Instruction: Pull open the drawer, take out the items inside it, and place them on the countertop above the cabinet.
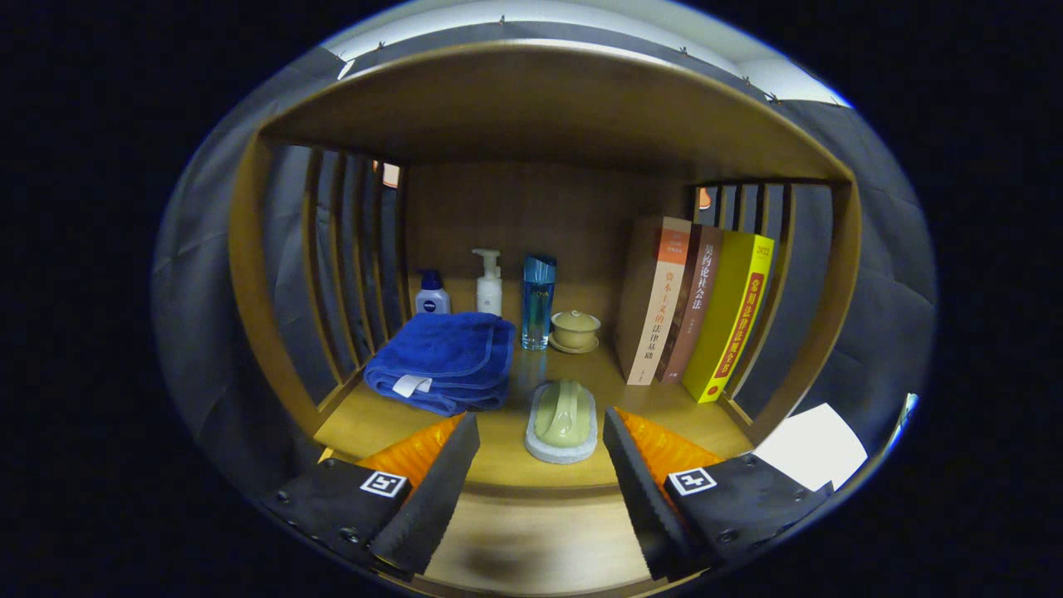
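Note:
My gripper (540, 448) stands open, its fingers spread wide with nothing pressed between them. Between the fingertips and just ahead of them, a pale green soap-shaped item on a white pad (561, 422) lies on the wooden countertop (498, 440) near its front edge. Below the countertop's edge, a lighter wooden surface (531, 540) shows between the fingers; whether it is the drawer I cannot tell.
A folded blue towel (444, 361) lies left of the green item. Behind stand a small white bottle (432, 295), a pump bottle (489, 282), a blue bottle (538, 301) and a lidded cup (575, 330). Three books (698, 311) lean at right. Slatted side walls enclose the shelf.

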### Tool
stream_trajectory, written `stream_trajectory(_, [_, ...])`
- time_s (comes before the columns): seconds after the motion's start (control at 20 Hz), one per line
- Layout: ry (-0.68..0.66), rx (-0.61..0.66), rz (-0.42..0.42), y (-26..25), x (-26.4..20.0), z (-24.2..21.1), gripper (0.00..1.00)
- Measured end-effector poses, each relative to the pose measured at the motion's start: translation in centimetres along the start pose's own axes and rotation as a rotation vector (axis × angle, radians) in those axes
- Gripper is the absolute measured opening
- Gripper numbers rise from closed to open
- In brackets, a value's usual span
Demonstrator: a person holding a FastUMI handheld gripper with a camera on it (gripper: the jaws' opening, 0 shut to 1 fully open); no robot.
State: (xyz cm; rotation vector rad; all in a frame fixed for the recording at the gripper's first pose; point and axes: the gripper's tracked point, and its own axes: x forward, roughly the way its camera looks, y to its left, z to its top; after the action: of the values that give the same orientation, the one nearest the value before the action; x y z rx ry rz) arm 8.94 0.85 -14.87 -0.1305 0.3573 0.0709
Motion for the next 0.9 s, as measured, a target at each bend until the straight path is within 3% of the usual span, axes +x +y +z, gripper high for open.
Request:
stream_trajectory(0.2, [-0.056,-0.036,-0.007,0.5,-4.3,-1.0,0.99])
stream_trajectory(0.55, [-0.085,0.041,-0.011,1.1,-11.7,-6.6,0.99])
stream_trajectory(0.9, [-0.115,0.05,-0.008,2.2,-16.1,-11.7,0.99])
